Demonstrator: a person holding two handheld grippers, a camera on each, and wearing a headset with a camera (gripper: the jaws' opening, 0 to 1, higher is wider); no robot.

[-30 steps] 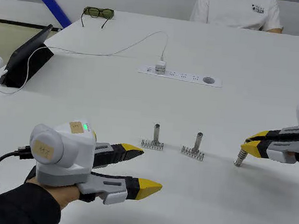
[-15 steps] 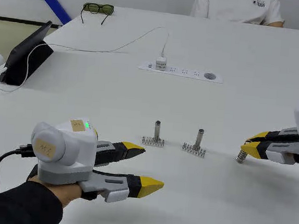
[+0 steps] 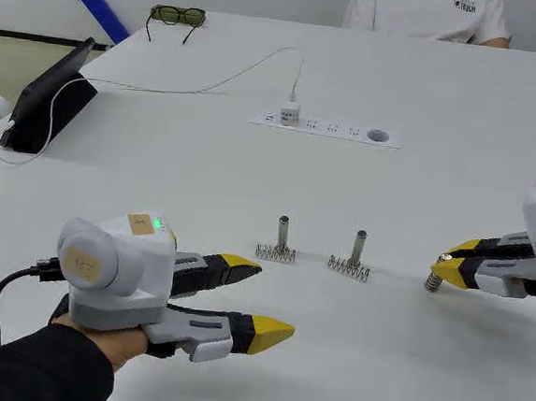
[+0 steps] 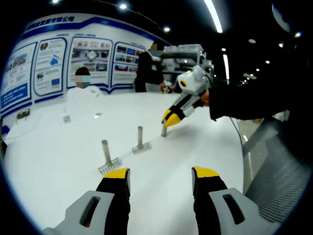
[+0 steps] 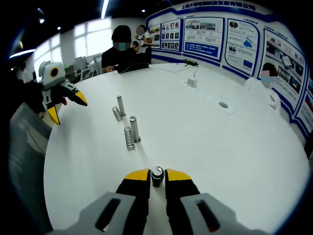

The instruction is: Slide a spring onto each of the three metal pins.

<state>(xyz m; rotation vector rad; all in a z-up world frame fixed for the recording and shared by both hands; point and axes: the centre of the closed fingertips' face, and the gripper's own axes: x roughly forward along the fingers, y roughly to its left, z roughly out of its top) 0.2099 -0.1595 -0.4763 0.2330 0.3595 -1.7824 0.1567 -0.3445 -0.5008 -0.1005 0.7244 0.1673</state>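
The right gripper (image 3: 440, 258) is cut off by the head view's right edge. Its fingers (image 3: 453, 270) pinch the third pin (image 5: 157, 175) and, in the right gripper view, hide its shaft. The spring (image 3: 433, 282) there is too small to count coils. The person (image 3: 425, 13) across the table (image 3: 206, 158) is cut off by the top edge.

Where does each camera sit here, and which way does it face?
Head view: worn on the head, facing forward and down at the table; left gripper, sleeve, right gripper show.
Left gripper view: along its open jaws toward the right gripper.
Right gripper view: along jaws shut on the third pin, toward the left gripper.
Both gripper views share the two bare pins.
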